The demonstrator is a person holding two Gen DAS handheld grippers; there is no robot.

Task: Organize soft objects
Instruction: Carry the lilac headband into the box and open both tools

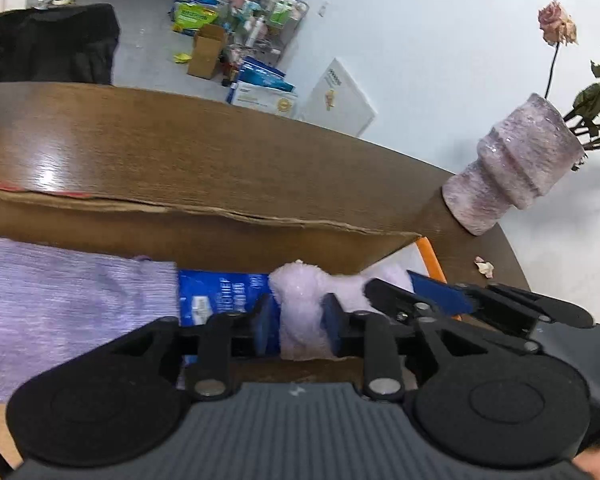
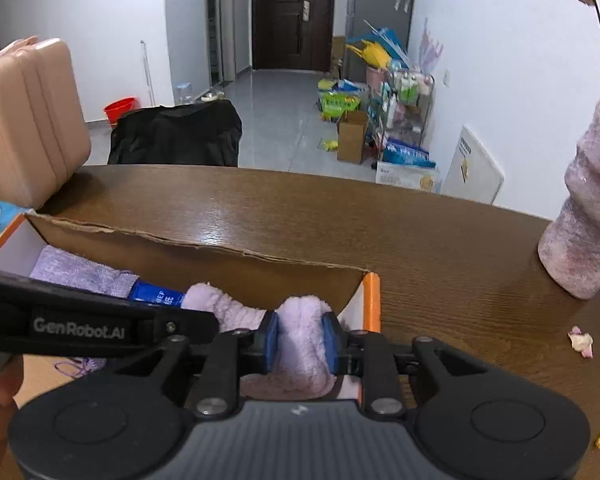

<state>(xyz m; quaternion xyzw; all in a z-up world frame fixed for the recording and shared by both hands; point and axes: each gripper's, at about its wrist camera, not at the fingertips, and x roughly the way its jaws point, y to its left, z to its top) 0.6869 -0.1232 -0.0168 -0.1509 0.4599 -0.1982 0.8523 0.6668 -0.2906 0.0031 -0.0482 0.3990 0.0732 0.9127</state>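
Wooden table (image 1: 172,152), left wrist view: left gripper (image 1: 300,326) pinches a fluffy lilac cloth (image 1: 300,300) over the cardboard box (image 1: 204,232) near the table's right edge, beside the vase (image 1: 512,168).

Right wrist view: right gripper (image 2: 300,338) pinches the same cloth (image 2: 300,344) at the box's (image 2: 204,256) right end. Judged light, limp, compressible; grip bunched folds.

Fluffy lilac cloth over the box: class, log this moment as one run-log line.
left gripper: jaws on fluffy lilac cloth | right gripper: jaws on same cloth | place: over cardboard box | table: vase
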